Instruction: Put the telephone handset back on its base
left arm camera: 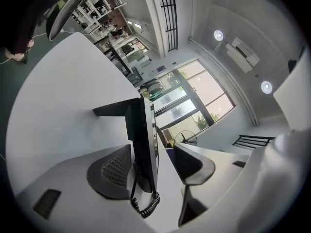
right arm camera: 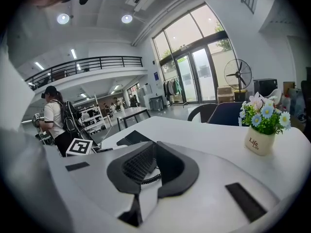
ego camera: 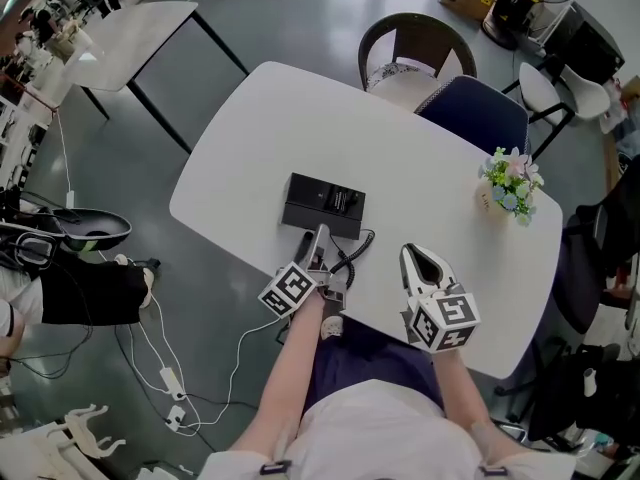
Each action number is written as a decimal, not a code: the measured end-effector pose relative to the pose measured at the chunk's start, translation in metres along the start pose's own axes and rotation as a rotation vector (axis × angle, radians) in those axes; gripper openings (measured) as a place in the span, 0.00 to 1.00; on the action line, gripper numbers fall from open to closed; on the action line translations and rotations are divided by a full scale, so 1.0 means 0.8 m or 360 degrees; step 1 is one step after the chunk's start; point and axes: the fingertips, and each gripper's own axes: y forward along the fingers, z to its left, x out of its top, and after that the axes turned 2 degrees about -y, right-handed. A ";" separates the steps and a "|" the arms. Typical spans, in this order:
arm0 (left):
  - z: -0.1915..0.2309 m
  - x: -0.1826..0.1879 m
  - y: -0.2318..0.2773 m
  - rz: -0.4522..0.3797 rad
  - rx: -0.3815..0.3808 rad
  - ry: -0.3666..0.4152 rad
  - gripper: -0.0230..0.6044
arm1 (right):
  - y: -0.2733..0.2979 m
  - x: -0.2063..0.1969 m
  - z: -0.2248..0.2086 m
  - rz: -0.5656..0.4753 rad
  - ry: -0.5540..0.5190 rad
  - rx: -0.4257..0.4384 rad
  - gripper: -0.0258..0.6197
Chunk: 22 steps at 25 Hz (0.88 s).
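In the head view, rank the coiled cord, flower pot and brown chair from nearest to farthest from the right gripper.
1. Coiled cord, just left of the right gripper.
2. Flower pot, to its upper right.
3. Brown chair, at the top of the view.

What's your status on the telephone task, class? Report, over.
Left hand-held gripper open, jaws either side of base. Right hand-held gripper shut, empty. Handset looks seated there, unconfirmed. Coiled cord trails alongside.

open tabletop (ego camera: 290, 118) beyond and right of phone base (ego camera: 323, 205); coiled cord (ego camera: 352, 251) at its near side; flower pot (ego camera: 508, 184) far right.
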 end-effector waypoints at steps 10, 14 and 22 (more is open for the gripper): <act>-0.012 -0.004 -0.038 0.0114 -0.0003 0.0208 0.47 | -0.007 -0.001 0.020 -0.0041 -0.0004 0.0056 0.11; -0.025 -0.004 -0.054 0.0163 -0.0001 0.0353 0.47 | -0.007 0.001 0.030 -0.0059 -0.0022 0.0084 0.11; -0.063 0.007 -0.088 0.0228 -0.0068 0.0823 0.47 | -0.010 0.003 0.046 -0.0089 -0.0019 0.0107 0.11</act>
